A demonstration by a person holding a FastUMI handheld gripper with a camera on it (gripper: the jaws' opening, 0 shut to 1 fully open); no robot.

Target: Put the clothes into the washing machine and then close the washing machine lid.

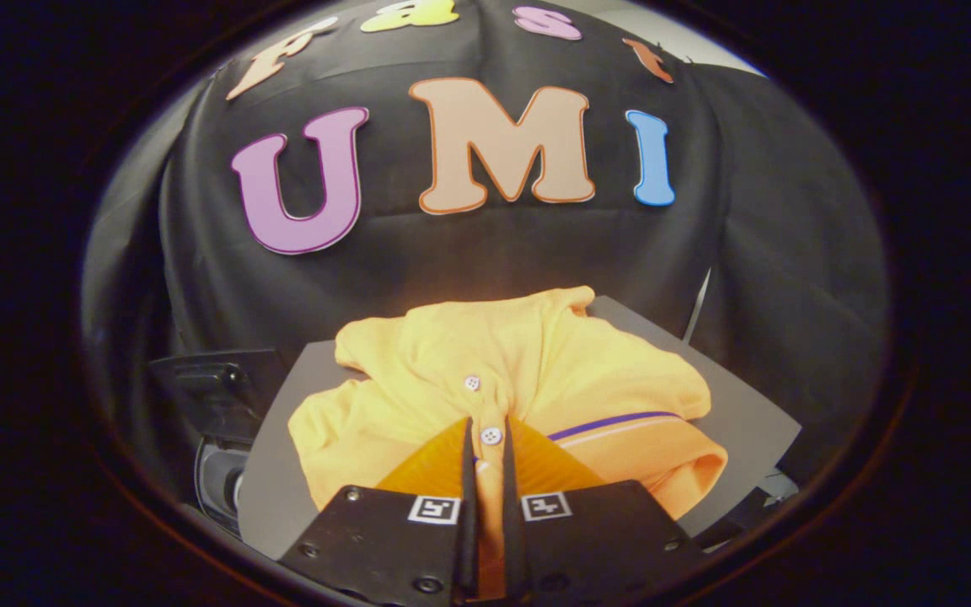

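— Where's the shirt?
— The yellow shirt (528, 379) lies bunched on the grey board (755, 421), washing machine (216, 421) to its left.
— And the gripper (487, 438)?
— Clenched on the button placket, apparently pinching fabric to lift it.

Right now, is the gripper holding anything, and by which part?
Yes. The gripper is pinched on the yellow shirt at its button placket, a strip of fabric squeezed between the two fingers. The shirt lies crumpled on a grey surface.

Black cloth wall (485, 253) behind, draped in folds; grey board (747, 421) below; warm light at centre.
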